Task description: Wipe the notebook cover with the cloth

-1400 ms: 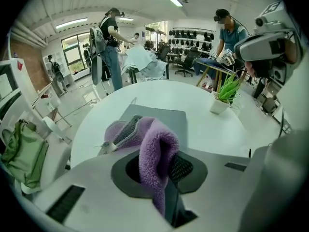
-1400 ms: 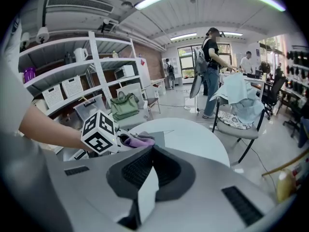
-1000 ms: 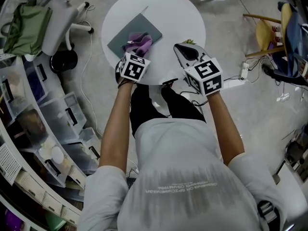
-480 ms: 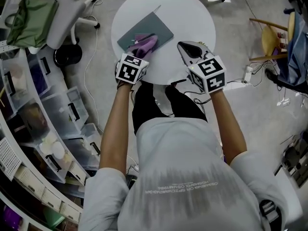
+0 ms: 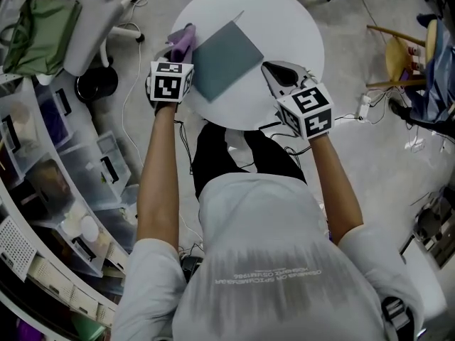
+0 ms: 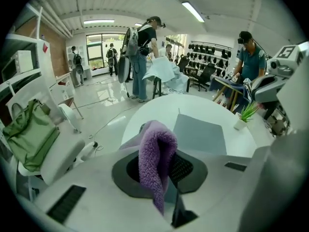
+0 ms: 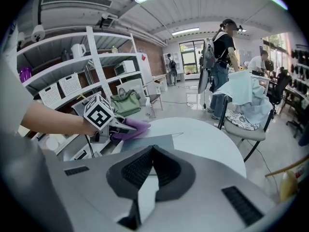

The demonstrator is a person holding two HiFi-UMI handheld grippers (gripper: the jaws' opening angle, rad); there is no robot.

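Observation:
A grey notebook (image 5: 224, 59) lies flat on the round white table (image 5: 284, 20). My left gripper (image 5: 178, 48) is shut on a purple fleecy cloth (image 5: 182, 40); it is left of the notebook, over the table's left edge. In the left gripper view the cloth (image 6: 155, 153) hangs folded between the jaws, with the notebook (image 6: 200, 134) ahead to the right. My right gripper (image 5: 276, 69) hovers over the table's right front, jaws shut on nothing. In the right gripper view the left gripper (image 7: 123, 127) holds the cloth (image 7: 134, 126) at the far corner of the notebook (image 7: 145, 143).
A white chair with a green bag (image 5: 43, 30) stands left of the table, with shelving and bins (image 5: 43, 183) along the left. A wooden chair (image 5: 398, 52) is at the right. A small potted plant (image 6: 245, 114) stands on the table's right edge. Several people stand further back.
My left gripper has carried the cloth leftwards off the notebook's cover to the table's left edge. The right gripper has stayed in place.

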